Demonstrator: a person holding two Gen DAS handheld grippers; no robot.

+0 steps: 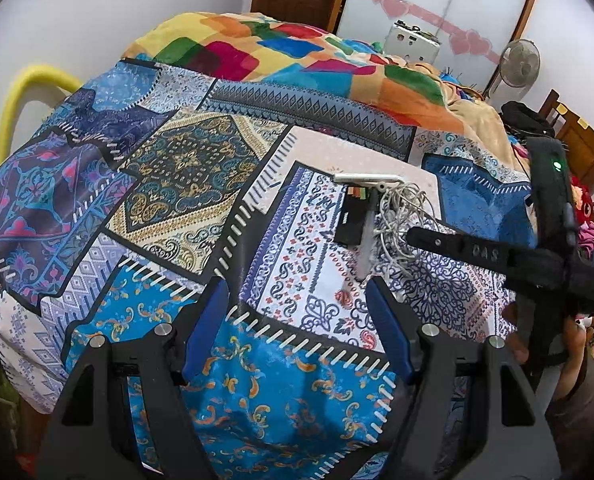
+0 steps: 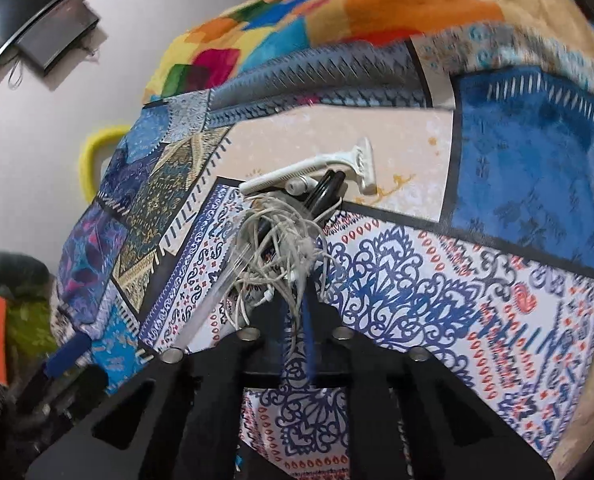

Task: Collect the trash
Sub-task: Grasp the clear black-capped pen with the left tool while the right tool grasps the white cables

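A tangle of white earphone cable (image 1: 397, 216) lies on the patterned bed cover (image 1: 169, 184) with a white disposable razor (image 1: 371, 179), a black flat packet (image 1: 349, 216) and a clear plastic stick. My left gripper (image 1: 299, 316) is open and empty, just short of the pile. My right gripper (image 1: 413, 238) reaches in from the right to the cable. In the right wrist view its jaws (image 2: 301, 300) are closed on strands of the cable tangle (image 2: 281, 236), with the razor (image 2: 317, 168) and black items just beyond.
A bright multicoloured blanket (image 1: 297, 56) is heaped at the far side of the bed. A yellow padded rail (image 1: 21, 100) stands at the left. A white box (image 1: 411, 42), a fan (image 1: 519, 64) and a wooden chair (image 1: 577, 136) stand at the back right.
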